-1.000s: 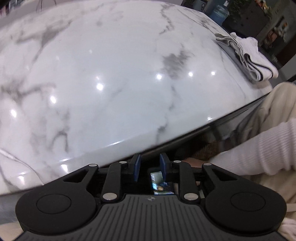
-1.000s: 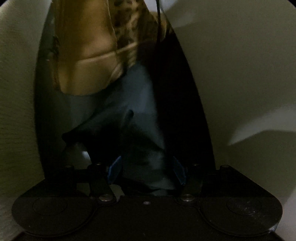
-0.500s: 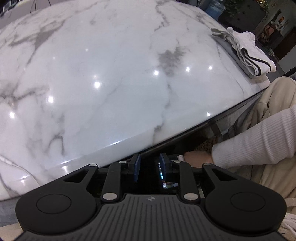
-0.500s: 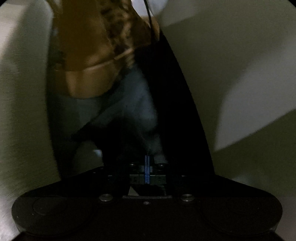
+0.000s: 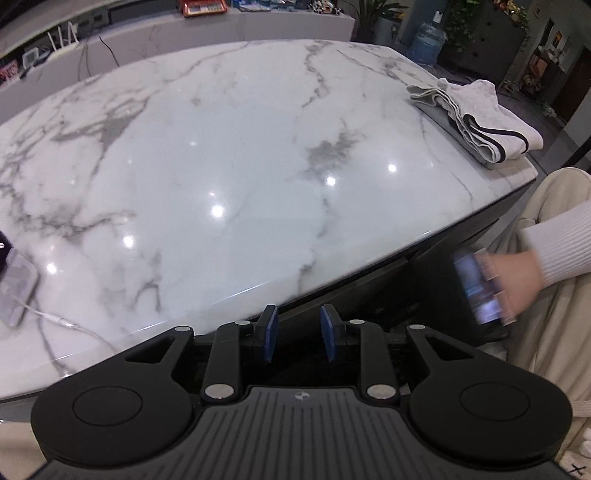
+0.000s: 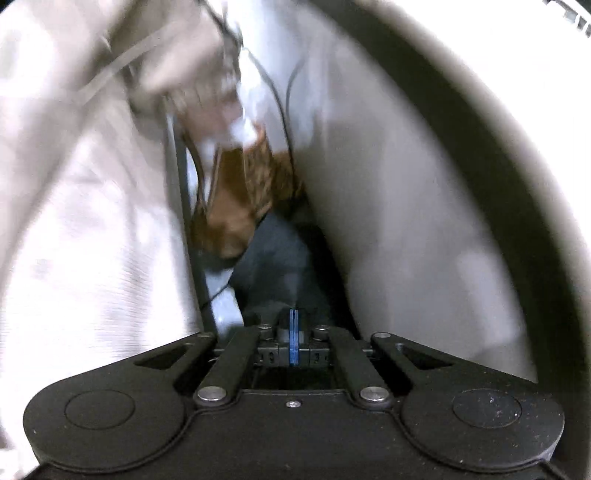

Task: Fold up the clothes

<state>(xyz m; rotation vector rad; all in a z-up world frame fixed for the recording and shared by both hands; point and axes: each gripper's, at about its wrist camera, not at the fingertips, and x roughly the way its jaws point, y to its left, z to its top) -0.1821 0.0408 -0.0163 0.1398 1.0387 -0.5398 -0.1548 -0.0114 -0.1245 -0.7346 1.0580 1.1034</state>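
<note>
A folded white garment with a black stripe [image 5: 480, 122] lies on the far right corner of the marble table [image 5: 240, 166]. My left gripper [image 5: 298, 325] hangs over the table's near edge, its blue pads a little apart with nothing between them. In the right wrist view my right gripper [image 6: 293, 317] points down between the person's beige trouser legs [image 6: 388, 184]. Its blue pads are pressed together on a dark blue-grey garment [image 6: 273, 266] that stretches away from them. Beyond it lies a brown leopard-print piece [image 6: 240, 206], blurred.
A phone [image 5: 14, 284] with a white cable [image 5: 74, 326] lies at the table's left edge. The person's right hand [image 5: 517, 280] in a white sleeve shows blurred below the table's right edge. A counter [image 5: 221, 26], plants and a water bottle [image 5: 426, 42] stand behind the table.
My right gripper closed on the dark garment and rose with it; the brown piece now looks farther off. The left gripper lifted and tilted up, showing more table.
</note>
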